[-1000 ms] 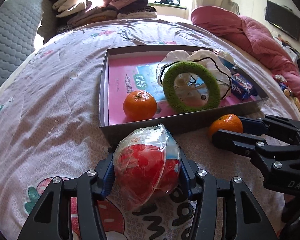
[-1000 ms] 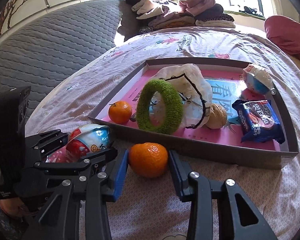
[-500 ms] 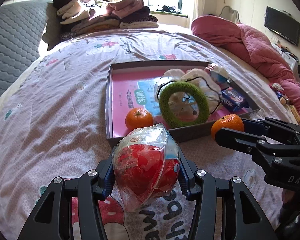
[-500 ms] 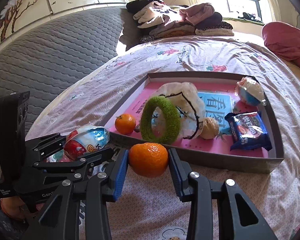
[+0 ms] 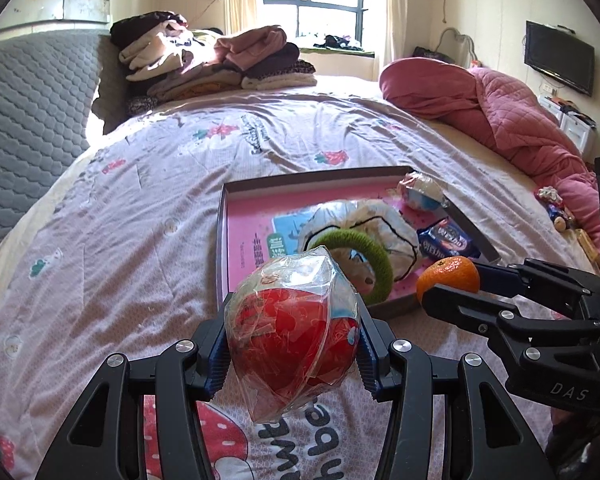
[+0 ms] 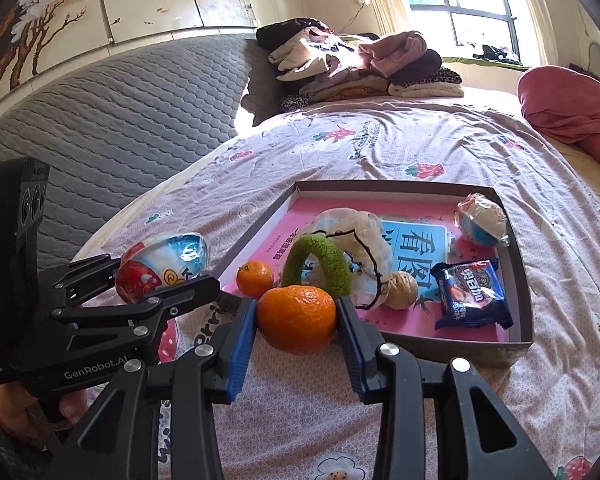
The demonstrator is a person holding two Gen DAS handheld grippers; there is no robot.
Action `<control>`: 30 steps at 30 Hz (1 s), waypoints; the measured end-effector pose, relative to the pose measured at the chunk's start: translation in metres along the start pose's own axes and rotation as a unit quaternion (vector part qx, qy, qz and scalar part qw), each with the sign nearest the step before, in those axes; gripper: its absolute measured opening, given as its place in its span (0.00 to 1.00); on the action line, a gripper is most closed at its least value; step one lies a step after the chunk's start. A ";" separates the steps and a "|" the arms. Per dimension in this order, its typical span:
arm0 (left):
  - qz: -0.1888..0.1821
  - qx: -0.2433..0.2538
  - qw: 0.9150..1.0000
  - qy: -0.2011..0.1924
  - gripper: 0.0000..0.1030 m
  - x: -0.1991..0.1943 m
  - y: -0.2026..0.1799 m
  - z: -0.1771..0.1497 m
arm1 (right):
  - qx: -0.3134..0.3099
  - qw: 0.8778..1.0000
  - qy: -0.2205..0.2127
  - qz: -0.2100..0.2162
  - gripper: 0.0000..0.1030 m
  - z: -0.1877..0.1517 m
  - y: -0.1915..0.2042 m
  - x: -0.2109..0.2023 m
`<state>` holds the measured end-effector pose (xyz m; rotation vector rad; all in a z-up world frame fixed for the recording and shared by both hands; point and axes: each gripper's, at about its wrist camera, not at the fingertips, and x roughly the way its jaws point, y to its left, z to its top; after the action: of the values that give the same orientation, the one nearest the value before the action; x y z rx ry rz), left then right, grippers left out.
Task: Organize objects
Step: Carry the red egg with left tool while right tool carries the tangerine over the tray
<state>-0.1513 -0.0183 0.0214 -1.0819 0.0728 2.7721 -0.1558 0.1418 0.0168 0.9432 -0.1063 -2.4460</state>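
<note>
The bed (image 6: 440,148) carries a shallow box (image 6: 516,350) whose near wall faces both claws. Inside it lie a white pouch (image 6: 356,232), a green ring (image 6: 320,258) propped on edge, a blue biscuit pack (image 6: 474,294), a wrapped ball (image 6: 480,218) in the far right corner, a small orange (image 6: 254,278) and a nut (image 6: 402,290).

The step in hand looks like carrying two items over that near wall and setting them down. To do it well, each claw should clear the wall fully before lowering and pick bare pink floor: the far left of the box looks free, while the middle is crowded by the ring and pouch. Releasing low would keep the round pieces from rolling.

The left claw (image 5: 292,354) is closed about halfway on a wrapped egg (image 5: 292,328), red below and clear film above, held off the sheet, just short of the box's near left corner. The right claw (image 6: 296,326) grips an orange (image 6: 298,318) between its blue pads (image 6: 242,344), narrowly open to the fruit's width, also just before the near wall, in front of the ring.
</note>
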 end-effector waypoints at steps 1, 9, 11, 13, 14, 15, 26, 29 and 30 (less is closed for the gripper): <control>-0.001 0.000 1.000 -0.002 0.52 -0.001 0.000 0.001 | 0.000 1.000 -0.001 0.000 0.39 0.001 0.000 -0.001; 0.000 0.002 1.000 -0.014 0.52 -0.006 0.003 0.009 | -0.002 1.000 -0.023 -0.009 0.40 0.009 -0.005 -0.014; 0.000 0.001 1.000 -0.019 0.52 -0.008 0.004 0.010 | -0.001 1.000 -0.028 -0.013 0.40 0.011 -0.008 -0.017; 0.000 0.002 1.000 -0.023 0.52 -0.010 0.005 0.011 | -0.001 0.999 -0.032 -0.017 0.40 0.014 -0.010 -0.018; 0.001 0.002 1.000 -0.024 0.52 -0.011 0.006 0.012 | 0.000 0.999 -0.034 -0.020 0.40 0.015 -0.012 -0.020; 0.002 0.003 1.000 -0.024 0.52 -0.010 0.007 0.013 | 0.001 0.999 -0.036 -0.022 0.40 0.016 -0.013 -0.021; 0.001 -0.009 1.000 -0.029 0.52 -0.010 0.017 0.020 | -0.006 0.998 -0.055 -0.037 0.40 0.026 -0.019 -0.031; 0.003 -0.010 0.999 -0.032 0.52 -0.009 0.018 0.026 | -0.009 0.997 -0.065 -0.042 0.40 0.030 -0.022 -0.036; 0.004 -0.010 0.999 -0.035 0.52 -0.009 0.018 0.029 | -0.010 0.997 -0.069 -0.044 0.40 0.032 -0.022 -0.037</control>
<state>-0.1676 -0.0342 0.0486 -0.9901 0.0395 2.8201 -0.1628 0.1755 0.0577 0.7844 -0.0908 -2.5884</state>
